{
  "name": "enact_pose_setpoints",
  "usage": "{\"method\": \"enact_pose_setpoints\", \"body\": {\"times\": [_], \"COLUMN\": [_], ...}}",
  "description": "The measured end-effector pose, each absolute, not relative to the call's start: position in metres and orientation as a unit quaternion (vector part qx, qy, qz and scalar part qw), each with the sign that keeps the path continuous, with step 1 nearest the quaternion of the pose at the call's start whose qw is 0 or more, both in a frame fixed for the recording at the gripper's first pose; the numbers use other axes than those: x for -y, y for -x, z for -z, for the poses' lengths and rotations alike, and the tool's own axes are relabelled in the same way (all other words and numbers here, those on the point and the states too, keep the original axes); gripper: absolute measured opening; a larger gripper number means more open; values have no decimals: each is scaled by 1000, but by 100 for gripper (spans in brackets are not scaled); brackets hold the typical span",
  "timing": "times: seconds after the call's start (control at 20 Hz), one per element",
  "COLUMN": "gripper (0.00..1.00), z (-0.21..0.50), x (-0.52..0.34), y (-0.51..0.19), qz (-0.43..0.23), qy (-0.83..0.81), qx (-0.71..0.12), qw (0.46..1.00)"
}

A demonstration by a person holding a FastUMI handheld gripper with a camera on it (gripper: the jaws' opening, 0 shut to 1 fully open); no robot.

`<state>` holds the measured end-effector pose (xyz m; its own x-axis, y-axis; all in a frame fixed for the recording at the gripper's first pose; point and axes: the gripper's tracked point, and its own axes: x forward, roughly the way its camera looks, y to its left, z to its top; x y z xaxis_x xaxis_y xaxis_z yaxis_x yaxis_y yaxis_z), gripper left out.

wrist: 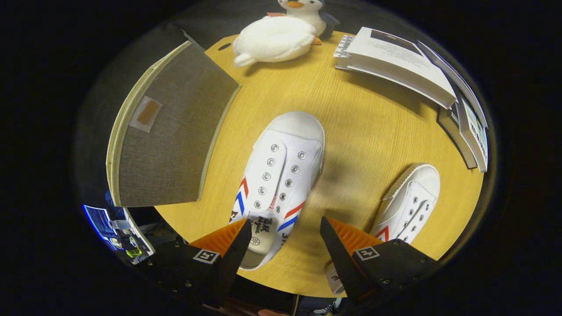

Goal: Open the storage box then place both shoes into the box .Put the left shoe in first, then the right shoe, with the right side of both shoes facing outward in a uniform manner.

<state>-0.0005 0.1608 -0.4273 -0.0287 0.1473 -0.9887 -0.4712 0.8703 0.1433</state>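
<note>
On the table (351, 131), one shoe (276, 175) lies just ahead of the gripper's (285, 228) spread fingers, a second shoe (410, 202) to its right, the closed storage box (171, 136) to its left, a plush penguin (281, 35) and stacked books (408, 66) beyond.

Storage box (171, 131): grey fabric-covered, cream edging, small tan patch on the lid; lid shut; set on the desk (369, 127) ahead and well left of the gripper (285, 232).
Nearer shoe (276, 180): white canvas slip-on, rubber toe cap, metal eyelets without laces, red and blue chevron stripes on the sides; upright on its sole, toe pointing away; heel opening just behind the left fingertip (239, 239), body reaching ahead between the spread fingers.
Farther shoe (410, 202): same white design with a red chevron; upright, toe pointing away and slightly right; just beyond the right finger (338, 243), heel hidden behind it.
</note>
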Motion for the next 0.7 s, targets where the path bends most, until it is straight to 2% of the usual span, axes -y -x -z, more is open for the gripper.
{"method": "enact_pose_setpoints", "body": {"times": [0.15,0.25,0.3,0.45,0.5,0.55,0.6,0.7], "gripper": [94,86,75,21,9,9,3,3], "z": [442,448,453,442,449,442,438,430], "x": [-160,-167,-173,-171,-168,-164,-166,-170], "y": [0,0,8,2,5,0,0,4], "qz": [-228,-230,-231,-211,-202,-196,-193,-196], "qy": [149,136,109,74,55,49,40,22], "qx": [-685,-693,-705,-711,-713,-712,-713,-718], "qw": [675,669,662,666,669,673,673,667]}}
